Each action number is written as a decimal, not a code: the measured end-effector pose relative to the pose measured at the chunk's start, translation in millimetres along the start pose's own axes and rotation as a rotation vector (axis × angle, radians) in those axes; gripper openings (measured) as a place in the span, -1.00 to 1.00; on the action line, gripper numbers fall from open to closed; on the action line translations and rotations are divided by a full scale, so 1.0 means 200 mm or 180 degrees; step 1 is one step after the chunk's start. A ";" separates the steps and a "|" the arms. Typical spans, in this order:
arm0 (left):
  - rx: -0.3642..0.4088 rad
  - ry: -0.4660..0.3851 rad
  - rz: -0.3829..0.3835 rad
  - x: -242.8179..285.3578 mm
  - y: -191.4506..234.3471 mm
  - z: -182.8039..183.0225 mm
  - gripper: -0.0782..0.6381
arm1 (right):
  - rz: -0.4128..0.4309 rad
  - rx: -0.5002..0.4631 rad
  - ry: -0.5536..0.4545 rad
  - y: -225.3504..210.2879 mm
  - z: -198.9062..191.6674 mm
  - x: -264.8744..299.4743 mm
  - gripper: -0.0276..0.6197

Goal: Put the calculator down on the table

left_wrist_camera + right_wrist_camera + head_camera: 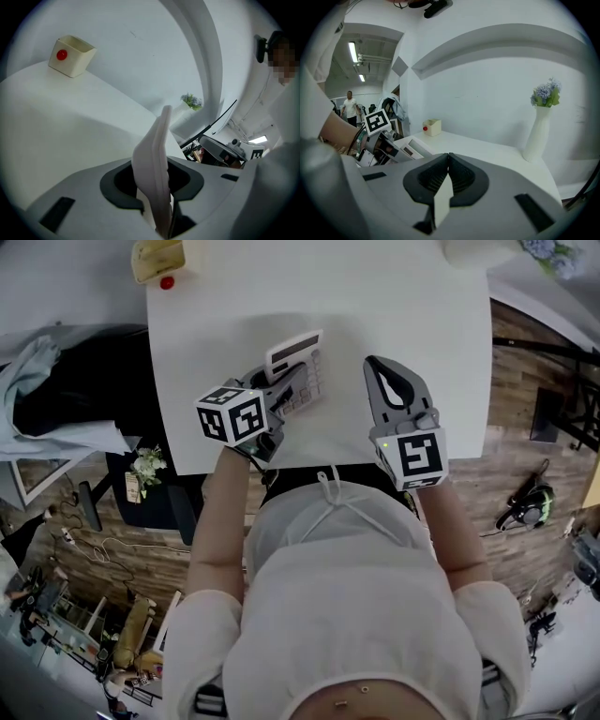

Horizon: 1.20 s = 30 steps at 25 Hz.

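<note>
Head view puts my left tool (291, 390) over the near part of the surface (394, 296), clamped on the near end of the calculator (302, 360), whose keys show from above. Left gripper view confirms the grip: the calculator sits edge-on between the jaws with both pads pressed against it. I cannot tell whether its far end touches the surface yet. My right tool (373, 364) hovers just beside it, jaws closed on nothing. To finish well, I would level the left wrist until the calculator's back lies parallel to the surface and sink until the whole body rests there. Only then would I ease the jaws apart and back straight out so the pads don't drag it. The box (157, 259) at the far corner is well apart, so nothing crowds the spot.
</note>
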<state>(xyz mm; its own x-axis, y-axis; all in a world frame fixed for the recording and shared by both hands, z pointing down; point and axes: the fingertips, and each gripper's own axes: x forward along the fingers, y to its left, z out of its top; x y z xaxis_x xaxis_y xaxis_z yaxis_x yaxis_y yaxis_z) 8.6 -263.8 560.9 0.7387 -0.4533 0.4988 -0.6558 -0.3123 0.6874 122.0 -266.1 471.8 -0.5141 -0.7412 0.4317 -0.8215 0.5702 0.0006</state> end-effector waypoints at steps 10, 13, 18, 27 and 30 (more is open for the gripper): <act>0.0157 -0.0054 0.0356 0.08 0.12 0.07 -0.26 | 0.0090 0.0066 0.0095 -0.05 -0.03 0.04 -0.90; 0.0154 -0.0111 0.0430 0.09 0.13 0.11 -0.25 | 0.0125 0.0083 0.0123 -0.05 -0.04 0.07 -0.90; 0.0348 -0.0112 0.0799 0.07 0.21 0.12 -0.06 | 0.0195 0.0067 0.0131 -0.04 -0.05 0.08 -0.90; 0.0575 -0.0027 0.1342 0.06 0.30 0.12 0.20 | 0.0264 0.0063 0.0183 -0.04 -0.09 0.09 -0.90; 0.0790 -0.0048 0.1451 0.05 0.30 0.13 0.21 | 0.0268 0.0073 0.0195 -0.04 -0.09 0.09 -0.90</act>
<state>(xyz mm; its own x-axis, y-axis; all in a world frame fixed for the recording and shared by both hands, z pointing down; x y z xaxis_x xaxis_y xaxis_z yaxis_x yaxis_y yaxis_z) -26.6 -309.2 593.5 0.3684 -0.6007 0.7095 -0.9289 -0.2681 0.2553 123.8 -278.0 497.0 -0.5662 -0.6675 0.4836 -0.7818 0.6209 -0.0582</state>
